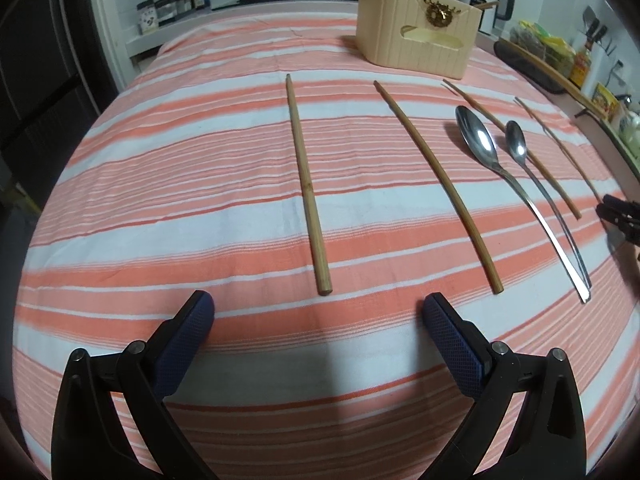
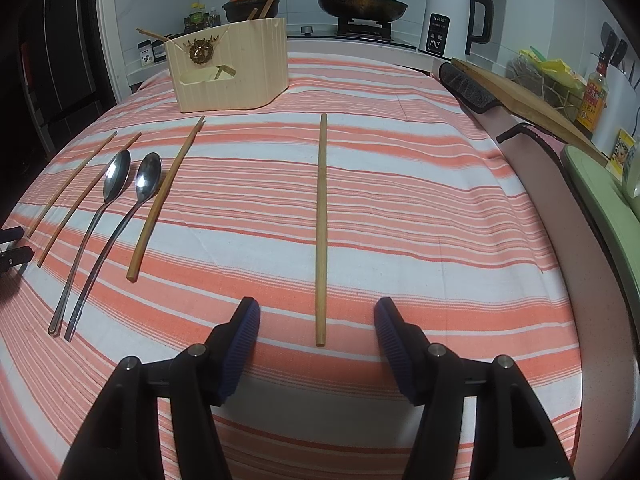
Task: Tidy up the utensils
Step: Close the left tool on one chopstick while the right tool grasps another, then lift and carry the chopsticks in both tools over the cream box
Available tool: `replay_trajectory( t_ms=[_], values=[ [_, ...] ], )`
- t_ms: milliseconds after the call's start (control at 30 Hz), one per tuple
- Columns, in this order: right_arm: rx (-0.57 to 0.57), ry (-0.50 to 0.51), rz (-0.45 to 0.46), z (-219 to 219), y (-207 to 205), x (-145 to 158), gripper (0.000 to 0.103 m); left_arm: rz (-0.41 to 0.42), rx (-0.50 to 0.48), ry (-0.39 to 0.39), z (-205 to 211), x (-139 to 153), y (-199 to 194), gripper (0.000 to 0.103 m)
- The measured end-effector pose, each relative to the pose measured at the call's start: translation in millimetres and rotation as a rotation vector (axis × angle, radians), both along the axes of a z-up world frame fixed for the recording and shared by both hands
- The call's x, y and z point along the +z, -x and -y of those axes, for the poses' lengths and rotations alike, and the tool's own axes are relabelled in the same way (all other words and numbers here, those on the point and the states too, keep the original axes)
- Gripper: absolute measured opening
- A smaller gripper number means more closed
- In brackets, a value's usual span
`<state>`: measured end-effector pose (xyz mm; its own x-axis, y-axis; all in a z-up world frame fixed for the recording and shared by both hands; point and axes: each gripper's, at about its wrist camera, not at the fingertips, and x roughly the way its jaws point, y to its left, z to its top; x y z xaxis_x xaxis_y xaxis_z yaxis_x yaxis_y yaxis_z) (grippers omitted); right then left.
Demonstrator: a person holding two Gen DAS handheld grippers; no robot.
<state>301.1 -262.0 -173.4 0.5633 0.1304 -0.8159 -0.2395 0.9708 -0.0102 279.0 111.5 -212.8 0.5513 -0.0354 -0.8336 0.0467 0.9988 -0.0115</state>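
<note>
Four wooden chopsticks and two steel spoons (image 1: pixel 478 140) (image 2: pixel 116 176) lie in a row on the striped cloth. A beige utensil holder (image 1: pixel 416 40) (image 2: pixel 232 68) stands behind them with a few sticks in it. My left gripper (image 1: pixel 319 304) is open and empty; the near end of the leftmost chopstick (image 1: pixel 306 184) lies just ahead of its gap. My right gripper (image 2: pixel 317 308) is open, and the near end of the rightmost chopstick (image 2: pixel 321 220) lies between its fingers untouched. Each gripper shows at the edge of the other's view.
A white kettle (image 2: pixel 440 20), a lidded pan (image 2: pixel 360 6) on the stove and a clay pot stand behind the table. A wooden cutting board (image 2: pixel 520 92), a sauce bottle (image 2: pixel 594 96) and bags line the counter along the table's right edge.
</note>
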Motion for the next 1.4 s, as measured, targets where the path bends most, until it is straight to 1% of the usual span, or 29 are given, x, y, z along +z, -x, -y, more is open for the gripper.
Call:
replay_trajectory(
  t_ms=[133,167,200,233,267,333,400,467,533,600,633,667,700,733,767,800,833,867,933,967,1067,1200,1300,1400],
  values=[
    [0.001,-0.006,-0.001,0.5,-0.2,0.0,0.062,0.018,0.043,-0.004,1.6,-0.2,-1.1,0.103],
    [0.006,-0.022,-0.005,2.0,-0.7,0.2,0.064,0.020,0.056,-0.005,1.5,-0.3,-2.1,0.103],
    [0.022,-0.060,-0.011,5.1,-0.9,1.0,0.070,0.018,0.059,-0.009,2.2,-0.4,-2.5,0.103],
    [0.027,-0.096,-0.013,9.7,0.3,2.5,0.071,0.018,0.058,-0.009,1.5,-0.5,-2.5,0.103],
    [0.019,-0.114,-0.019,14.6,2.0,3.4,0.070,0.015,0.052,-0.007,0.8,-0.5,-2.9,0.103],
    [0.013,-0.110,-0.027,20.4,8.1,4.1,0.070,0.009,0.033,-0.003,-0.9,-0.5,-3.7,0.103],
    [0.030,-0.074,-0.027,20.1,15.2,4.0,0.070,0.005,0.020,-0.002,-1.2,-0.3,-3.5,0.103],
    [0.056,-0.031,-0.016,15.3,20.9,4.1,0.069,0.009,0.030,0.000,-1.3,0.0,-3.1,0.103],
    [0.075,-0.026,-0.012,12.1,21.7,4.9,0.064,0.013,0.039,-0.016,1.1,0.5,-3.3,0.103],
    [0.065,-0.026,-0.011,11.3,18.3,4.7,0.059,0.015,0.038,-0.023,2.1,1.4,-3.7,0.102],
    [0.060,-0.030,-0.009,10.8,15.8,4.6,0.056,0.019,0.038,-0.015,1.6,2.2,-3.3,0.096],
    [0.056,-0.035,-0.007,9.6,13.5,4.6,0.049,0.029,0.047,-0.007,0.2,3.8,-2.3,0.087],
    [0.053,-0.040,-0.007,8.3,11.7,4.3,0.042,0.039,0.060,-0.003,-1.5,5.5,-1.6,0.082],
    [0.052,-0.040,-0.006,6.3,10.7,4.1,0.038,0.048,0.068,0.003,-3.2,7.0,-1.6,0.066],
    [0.055,-0.030,-0.003,3.0,10.2,4.0,0.032,0.061,0.074,0.012,-5.0,8.7,-1.9,0.035],
    [0.056,-0.019,0.000,0.5,9.6,4.2,0.019,0.069,0.076,0.019,-6.5,9.6,-2.7,0.017],
    [0.049,-0.021,-0.004,0.1,8.3,4.2,0.008,0.073,0.074,0.035,-7.9,9.8,-3.7,0.005],
    [0.036,-0.033,-0.009,1.3,7.0,4.4,0.005,0.077,0.078,0.045,-9.1,10.3,-3.9,0.004],
    [0.021,-0.047,-0.013,2.1,4.8,7.8,0.005,0.095,0.084,0.040,-9.2,14.7,-1.0,0.004],
    [0.019,-0.047,0.007,1.4,6.2,14.8,0.005,0.113,0.083,0.038,-9.1,20.2,2.4,0.004],
    [0.039,-0.044,0.101,-3.8,15.7,52.2,0.005,0.174,0.085,0.055,-12.3,46.5,13.0,0.004],
    [0.060,-0.064,0.223,-8.8,25.8,109.3,0.005,0.269,0.073,0.090,-15.9,93.5,24.9,0.004],
    [0.076,-0.088,0.303,-13.5,32.1,146.5,0.005,0.336,0.055,0.113,-15.7,128.2,32.2,0.004],
    [0.092,-0.110,0.365,-20.6,36.4,176.2,0.005,0.394,0.030,0.129,-11.9,159.3,35.5,0.004]
  ],
)
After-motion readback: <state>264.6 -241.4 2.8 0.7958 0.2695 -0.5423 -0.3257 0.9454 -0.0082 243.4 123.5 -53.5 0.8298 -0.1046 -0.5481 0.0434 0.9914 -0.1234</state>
